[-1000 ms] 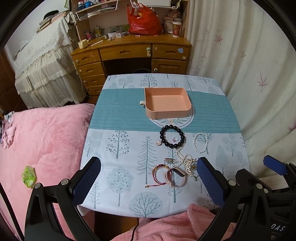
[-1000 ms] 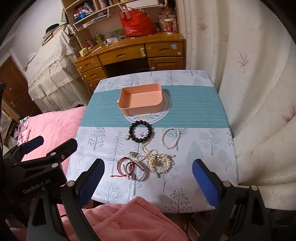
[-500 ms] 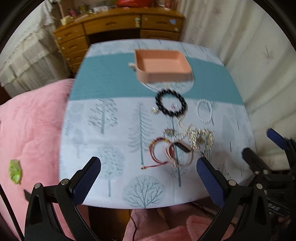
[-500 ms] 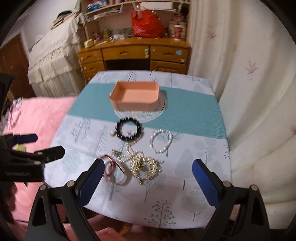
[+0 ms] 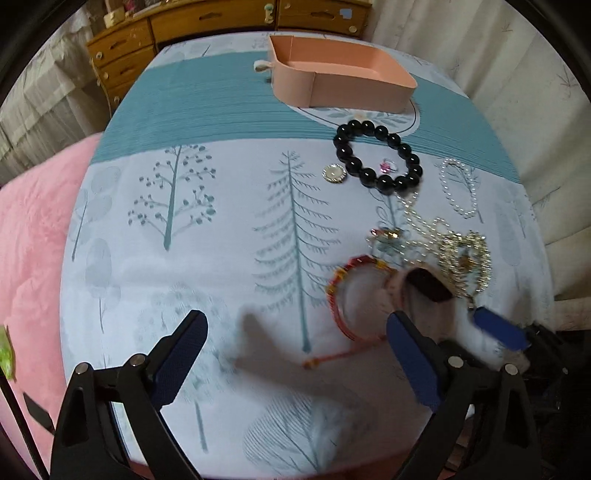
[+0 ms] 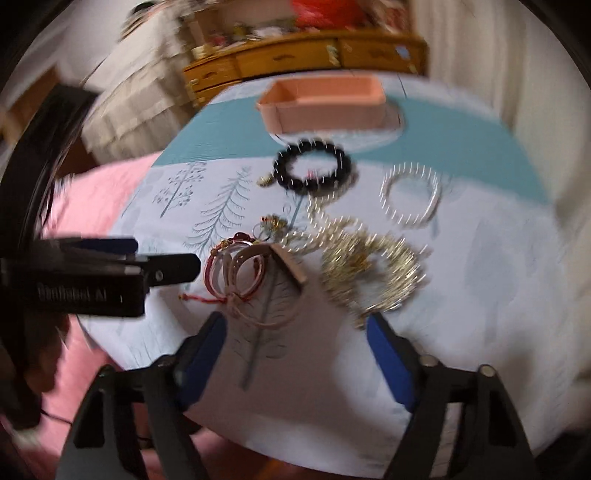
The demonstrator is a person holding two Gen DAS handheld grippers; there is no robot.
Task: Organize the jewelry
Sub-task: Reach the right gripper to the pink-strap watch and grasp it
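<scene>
A pink tray (image 5: 369, 90) stands at the far side of the table. In front of it lie a black bead bracelet (image 5: 376, 157), a small round gold piece (image 5: 334, 172), a pearl bracelet (image 5: 460, 188), a gold chain heap (image 5: 465, 258), a red cord bracelet (image 5: 341, 295) and a pink watch band (image 5: 417, 286). My left gripper (image 5: 295, 358) is open, low over the near table, left of the red bracelet. My right gripper (image 6: 295, 354) is open, just short of the watch band (image 6: 258, 273) and gold heap (image 6: 373, 273). The right wrist view is blurred.
A tree-print cloth (image 5: 221, 221) covers the table. A pink blanket (image 5: 29, 240) lies to the left. A wooden desk with drawers (image 5: 221, 26) stands behind, and a cream curtain (image 5: 535, 92) hangs on the right. The left gripper also shows in the right wrist view (image 6: 96, 273).
Both grippers have moved forward and down toward the jewelry at the near table edge. Both stay open and nothing on the table has moved.
</scene>
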